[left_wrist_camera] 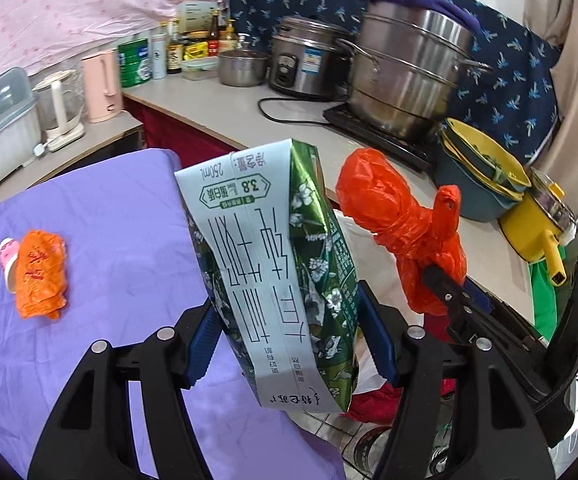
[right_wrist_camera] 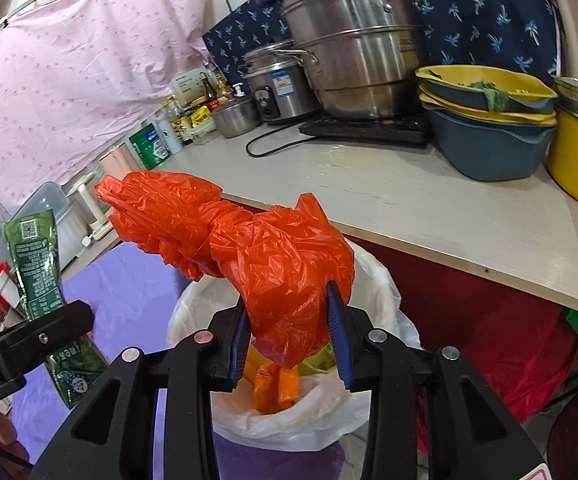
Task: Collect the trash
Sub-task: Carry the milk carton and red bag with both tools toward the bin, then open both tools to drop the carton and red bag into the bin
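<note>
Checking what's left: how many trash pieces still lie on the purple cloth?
2: an orange wrapper and a small pink-white cup touching its left side, both at the purple cloth's left. The held carton may hide more.

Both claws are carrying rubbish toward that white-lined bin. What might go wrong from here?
The right gripper pinches only the loose lower end of the knotted orange bag, so thin plastic might slip out early. The left gripper holds the crushed green carton off to the side of the bin; released there, it would likely land on the purple cloth. The orange wrapper and small pink cup remain on that cloth and may be forgotten.
</note>
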A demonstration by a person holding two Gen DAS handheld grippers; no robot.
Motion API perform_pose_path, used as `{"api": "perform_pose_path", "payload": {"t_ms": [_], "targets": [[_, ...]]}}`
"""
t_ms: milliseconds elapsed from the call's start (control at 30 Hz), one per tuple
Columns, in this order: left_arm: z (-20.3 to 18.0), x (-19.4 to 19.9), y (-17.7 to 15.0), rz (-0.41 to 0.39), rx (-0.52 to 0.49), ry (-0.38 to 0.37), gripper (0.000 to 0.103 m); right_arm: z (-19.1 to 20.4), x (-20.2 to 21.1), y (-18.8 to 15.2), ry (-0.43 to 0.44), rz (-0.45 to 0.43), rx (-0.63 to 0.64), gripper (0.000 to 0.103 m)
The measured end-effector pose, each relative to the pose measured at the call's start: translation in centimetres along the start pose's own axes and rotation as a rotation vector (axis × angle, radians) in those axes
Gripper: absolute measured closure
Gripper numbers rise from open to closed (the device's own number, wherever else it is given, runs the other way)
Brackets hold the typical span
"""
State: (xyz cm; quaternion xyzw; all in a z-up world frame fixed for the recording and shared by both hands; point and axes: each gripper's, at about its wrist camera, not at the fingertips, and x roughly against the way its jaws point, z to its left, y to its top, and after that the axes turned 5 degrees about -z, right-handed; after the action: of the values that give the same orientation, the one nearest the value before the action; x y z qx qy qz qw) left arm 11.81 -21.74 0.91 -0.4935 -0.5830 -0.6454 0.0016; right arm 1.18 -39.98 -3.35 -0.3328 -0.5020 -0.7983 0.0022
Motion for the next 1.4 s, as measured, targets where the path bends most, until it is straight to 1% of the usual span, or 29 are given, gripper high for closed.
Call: {"api": "perform_pose_path", "payload": {"t_ms": [100, 233, 333, 533, 600, 700, 767, 867, 933, 967, 1400], "targets": [[-1.0, -1.2, -0.1, 0.017, -0.020, -0.026, 0.042, -0.8, -0.2, -0.2, -0.014, 0.006, -0.010, 0.069], [-1.7, -2.4, -0.4, 0.034, -0.040, -0.041, 0.042, -1.6, -0.6, -0.4, -0.026, 0.012, -0.025, 0.069], [-2.0, -3.6, -0.7, 0.062, -0.050, -0.051, 0.042, -1.9, -1.1, -0.5, -0.030, 0.019, -0.031, 0.069], [-1.6, -5.0, -1.1, 0.085, -0.034, -0.056, 0.042, -1.9, -2.1, -0.8, -0.028, 0.038, -0.038, 0.069], [-1.2, -5.0, -1.1, 0.079, -0.031, -0.050, 0.039, -1.7, -2.2, -0.8, -0.027, 0.040, -0.037, 0.068], [-0.7, -4.7, -0.9, 0.062, -0.020, -0.038, 0.031, -1.4, -2.4, -0.8, -0.022, 0.038, -0.036, 0.066], [-0.2, -4.5, -0.8, 0.054, -0.013, -0.024, 0.028, -1.2, -2.4, -0.7, -0.019, 0.031, -0.038, 0.065], [0.6, -4.2, -0.7, 0.043, 0.014, -0.005, 0.024, -1.1, -2.4, -0.7, -0.011, 0.024, -0.041, 0.058], [1.1, -3.9, -0.6, 0.038, 0.024, 0.004, 0.024, -0.8, -2.2, -0.6, -0.010, 0.015, -0.039, 0.052], [1.4, -3.8, -0.5, 0.036, 0.030, 0.010, 0.024, -0.6, -2.1, -0.5, -0.008, 0.012, -0.038, 0.051], [5.4, -1.8, -0.5, 0.009, 0.099, 0.064, 0.024, 2.5, -1.4, -0.3, 0.028, 0.007, 0.004, 0.050]]}}
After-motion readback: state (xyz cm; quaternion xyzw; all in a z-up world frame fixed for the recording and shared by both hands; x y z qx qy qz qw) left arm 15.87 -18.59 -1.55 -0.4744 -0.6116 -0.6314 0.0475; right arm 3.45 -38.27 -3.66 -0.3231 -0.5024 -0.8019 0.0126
